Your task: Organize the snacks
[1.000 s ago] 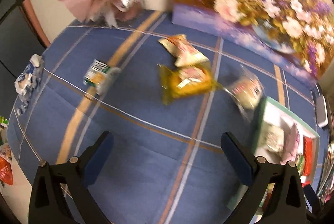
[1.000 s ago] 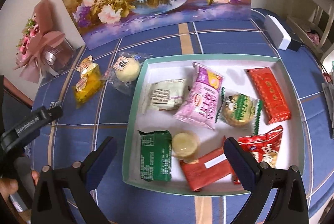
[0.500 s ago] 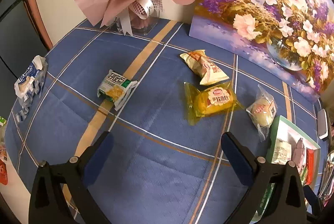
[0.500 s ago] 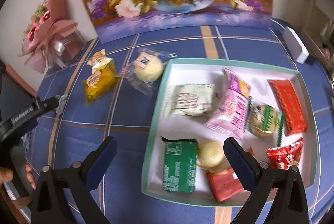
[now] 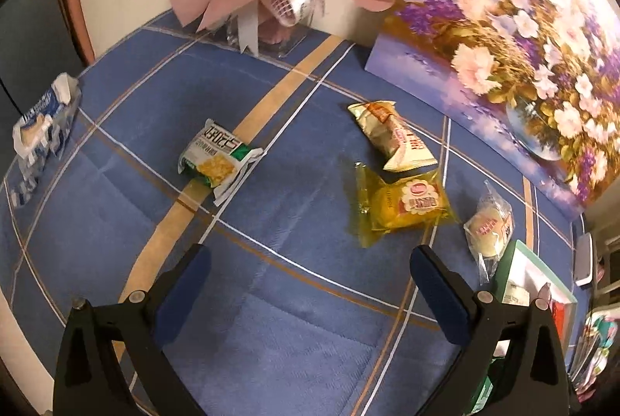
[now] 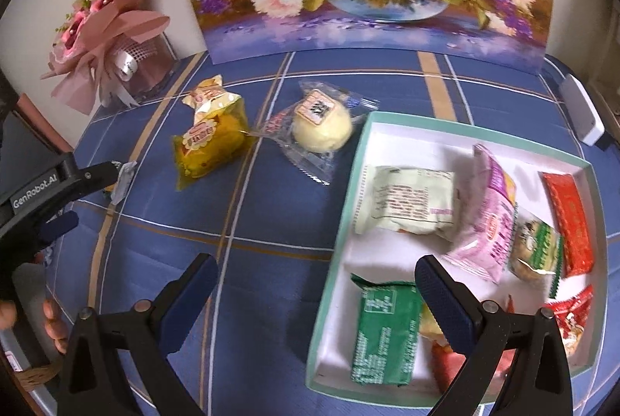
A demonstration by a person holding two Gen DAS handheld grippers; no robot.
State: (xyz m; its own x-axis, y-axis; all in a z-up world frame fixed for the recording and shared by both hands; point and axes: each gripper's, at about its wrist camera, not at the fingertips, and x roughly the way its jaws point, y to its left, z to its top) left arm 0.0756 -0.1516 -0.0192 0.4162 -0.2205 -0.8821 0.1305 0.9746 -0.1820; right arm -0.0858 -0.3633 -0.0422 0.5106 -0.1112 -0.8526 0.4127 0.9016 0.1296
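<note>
Closer now than a second ago: my left gripper has advanced over the table, and the loose snacks loom larger between its fingers; my right gripper has slid left, so the tray sits under its right finger.

- Left gripper: jaws wide apart, empty, hovering.
- Right gripper: jaws wide apart, empty, straddling the tray's left wall.
- Loose, on the table: green cracker pack, ahead-left; yellow cake, ahead-right; tan packet, touching the cake's far edge; round bun, just beside the tray.
- Tray: already holds several snacks, among them a green wafer and a pink bag.

Step, as I judge it: choosing the next pickup, four snacks outstanding. Next move calls for lowering the left gripper onto the cracker pack or the cake and closing across its short side.
</note>
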